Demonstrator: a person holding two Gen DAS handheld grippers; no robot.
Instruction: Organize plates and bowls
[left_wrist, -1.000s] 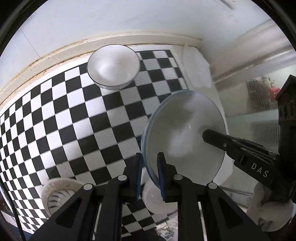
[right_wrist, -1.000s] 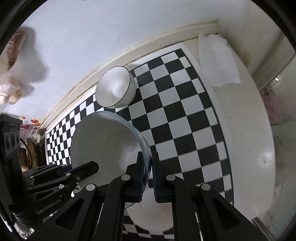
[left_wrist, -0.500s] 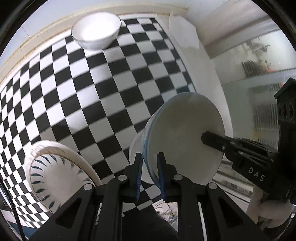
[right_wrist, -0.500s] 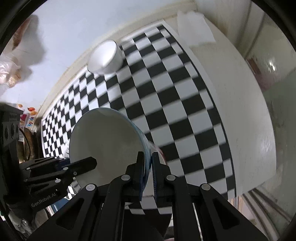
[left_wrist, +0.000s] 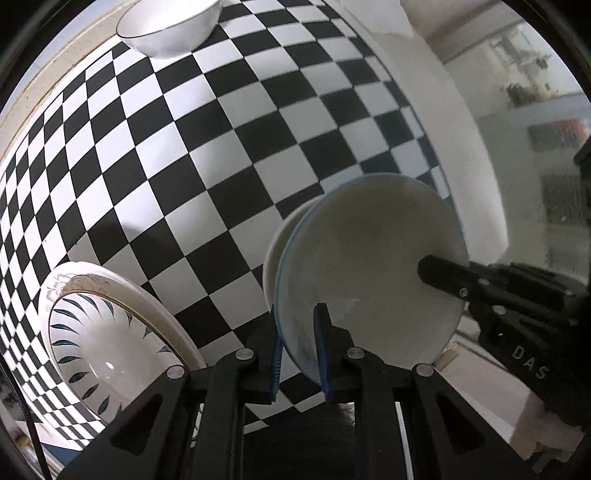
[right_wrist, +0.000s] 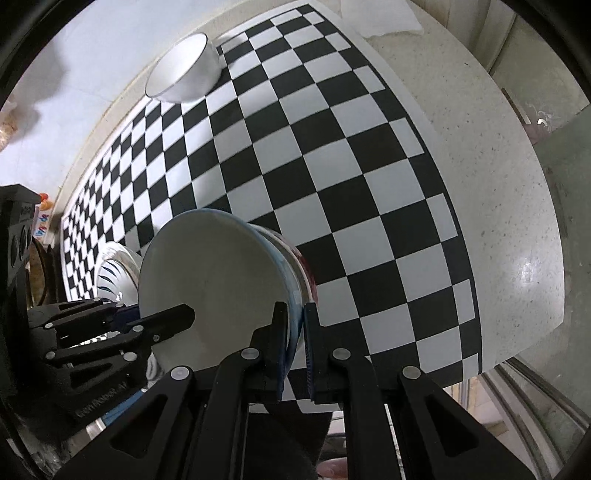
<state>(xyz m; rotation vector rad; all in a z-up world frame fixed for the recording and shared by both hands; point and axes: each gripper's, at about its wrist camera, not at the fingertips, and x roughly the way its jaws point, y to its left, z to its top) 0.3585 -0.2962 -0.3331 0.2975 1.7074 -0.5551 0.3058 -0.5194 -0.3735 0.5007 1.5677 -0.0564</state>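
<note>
- Both claws grip one blue-rimmed plate (left_wrist: 369, 266) by opposite edges: the left claw (left_wrist: 298, 354) is pinched narrow on its near rim, and the right claw (right_wrist: 293, 339) is pinched narrow on the other side.
- The plate hangs tilted over the near edge of the checkered desk (left_wrist: 207, 155), directly above a second dish (left_wrist: 273, 254) of which only an edge shows.
- A patterned plate (left_wrist: 107, 339) lies just to the left, and a white bowl (left_wrist: 170, 26) sits well apart at the far side.
- The step in hand looks like stacking the held plate onto the dish beneath it.
- Next it needs levelling, centring over that dish, lowering until it rests, and only then letting both claws go, or one side may drop.
</note>
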